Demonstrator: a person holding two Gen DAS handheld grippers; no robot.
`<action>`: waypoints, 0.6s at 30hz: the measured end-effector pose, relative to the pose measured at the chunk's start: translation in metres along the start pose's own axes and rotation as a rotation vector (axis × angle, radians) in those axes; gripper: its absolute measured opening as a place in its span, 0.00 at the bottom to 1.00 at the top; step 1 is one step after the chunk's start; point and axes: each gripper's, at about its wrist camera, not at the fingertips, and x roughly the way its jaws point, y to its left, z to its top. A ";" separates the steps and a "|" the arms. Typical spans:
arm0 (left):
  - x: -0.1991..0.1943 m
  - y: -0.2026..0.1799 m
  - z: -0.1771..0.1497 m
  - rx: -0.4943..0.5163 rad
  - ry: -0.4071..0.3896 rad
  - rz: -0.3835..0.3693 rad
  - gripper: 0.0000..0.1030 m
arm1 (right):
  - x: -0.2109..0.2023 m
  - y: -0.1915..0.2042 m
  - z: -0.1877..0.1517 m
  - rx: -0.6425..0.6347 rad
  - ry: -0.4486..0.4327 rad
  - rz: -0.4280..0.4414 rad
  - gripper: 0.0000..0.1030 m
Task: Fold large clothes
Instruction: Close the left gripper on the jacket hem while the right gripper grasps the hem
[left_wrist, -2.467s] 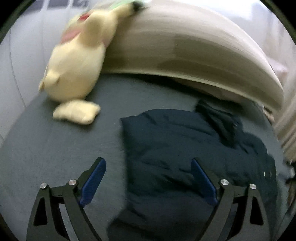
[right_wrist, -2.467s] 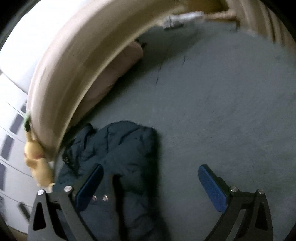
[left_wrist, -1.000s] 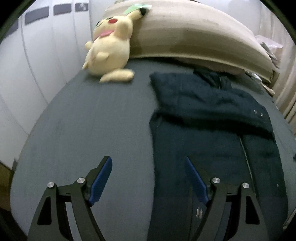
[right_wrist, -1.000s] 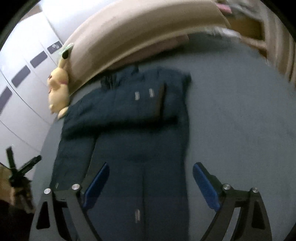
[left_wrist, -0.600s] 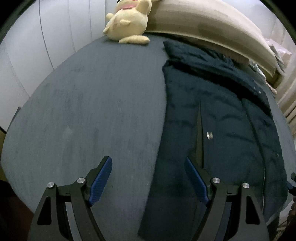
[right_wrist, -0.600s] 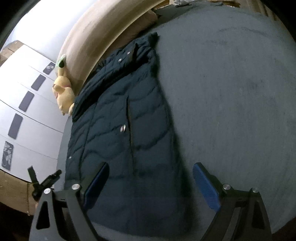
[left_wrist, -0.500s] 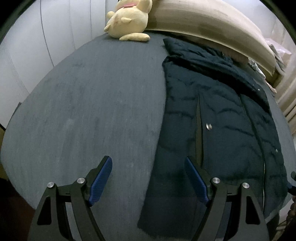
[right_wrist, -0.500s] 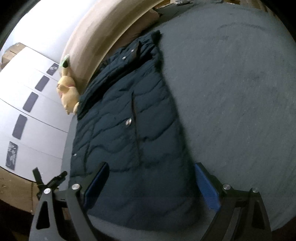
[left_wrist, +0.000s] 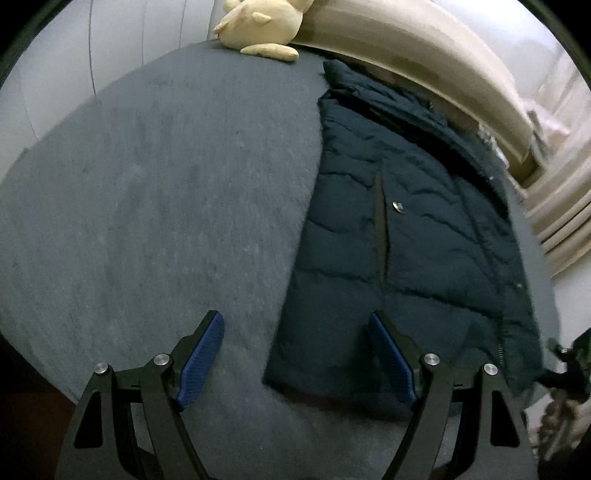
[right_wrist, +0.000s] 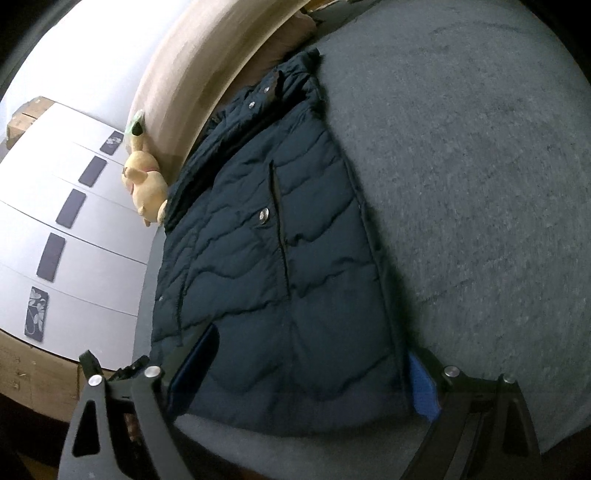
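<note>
Grey bedding (left_wrist: 155, 192) is carrying the navy quilted jacket (left_wrist: 399, 236), lying flat with its hem at the near edge. Left gripper (left_wrist: 295, 354) is hovering open at the hem corner; right gripper (right_wrist: 306, 373), its jaws just narrowing, is straddling the hem without pinching. Risk: the puffy, slippery hem is likely slipping free, or bedding is getting pinched too.

I've got the dark quilted puffer jacket (left_wrist: 399, 236) lying flat on the grey bed cover (left_wrist: 155, 206), collar toward the padded beige headboard (left_wrist: 413, 48). Yellow plush toy (left_wrist: 258, 26) sits at the headboard, left of the collar. White wardrobe doors (right_wrist: 74, 229) stand beyond the plush.
</note>
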 end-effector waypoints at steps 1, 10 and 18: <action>-0.001 0.003 -0.002 -0.011 0.002 -0.021 0.78 | 0.000 0.000 0.000 0.006 -0.002 0.006 0.82; -0.004 -0.003 -0.008 0.004 0.009 -0.022 0.78 | -0.005 -0.018 -0.006 0.056 -0.011 -0.001 0.39; -0.008 -0.004 -0.008 -0.008 -0.004 -0.034 0.78 | 0.000 -0.022 -0.009 0.036 -0.018 0.009 0.40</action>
